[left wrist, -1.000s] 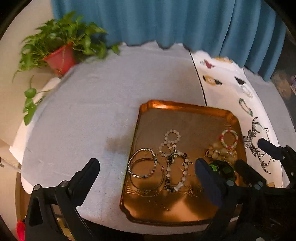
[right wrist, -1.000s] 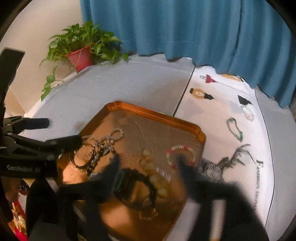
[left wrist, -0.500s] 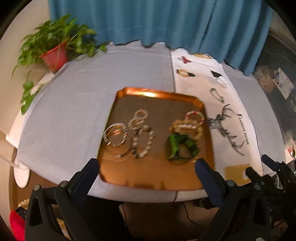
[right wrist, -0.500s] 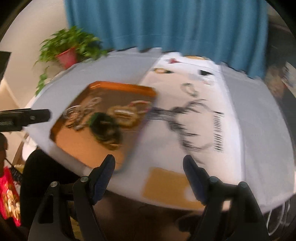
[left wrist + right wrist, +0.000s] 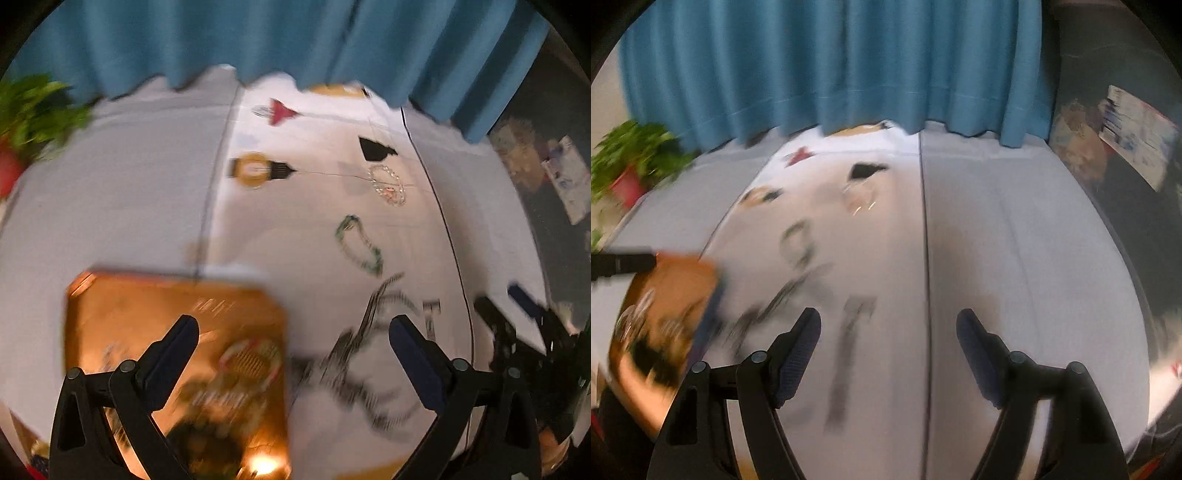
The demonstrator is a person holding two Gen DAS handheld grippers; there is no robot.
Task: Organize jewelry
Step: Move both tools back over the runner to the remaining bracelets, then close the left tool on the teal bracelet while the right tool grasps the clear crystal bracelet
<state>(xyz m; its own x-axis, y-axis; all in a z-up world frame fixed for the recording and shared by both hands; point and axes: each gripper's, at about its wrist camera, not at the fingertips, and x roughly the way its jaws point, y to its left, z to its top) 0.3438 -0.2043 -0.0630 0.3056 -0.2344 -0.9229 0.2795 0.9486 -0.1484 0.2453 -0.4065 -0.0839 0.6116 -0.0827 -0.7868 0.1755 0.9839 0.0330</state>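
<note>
A copper tray [image 5: 122, 306] holds several blurred bracelets, among them a red and white one [image 5: 247, 356]. It sits at the lower left of the left wrist view and at the left edge of the right wrist view [image 5: 676, 280]. On the white printed cloth [image 5: 314, 229] lie a green bead bracelet [image 5: 358, 245] and a clear crystal bracelet [image 5: 388, 184]. My left gripper [image 5: 293, 334] is open and empty, over the tray's right edge. My right gripper [image 5: 888, 325] is open and empty, above the cloth to the right of the tray. Both views are motion-blurred.
A teal curtain [image 5: 831, 66] hangs behind the table. A potted plant [image 5: 631, 166] in a red pot stands at the back left. Grey cloth [image 5: 1015, 258] covers the table's right side. Dark clutter [image 5: 1126, 140] lies beyond the right edge.
Both grippers have swung right, from over the tray toward the printed cloth. The tray has slid to the left in both views. Both stay open and empty.
</note>
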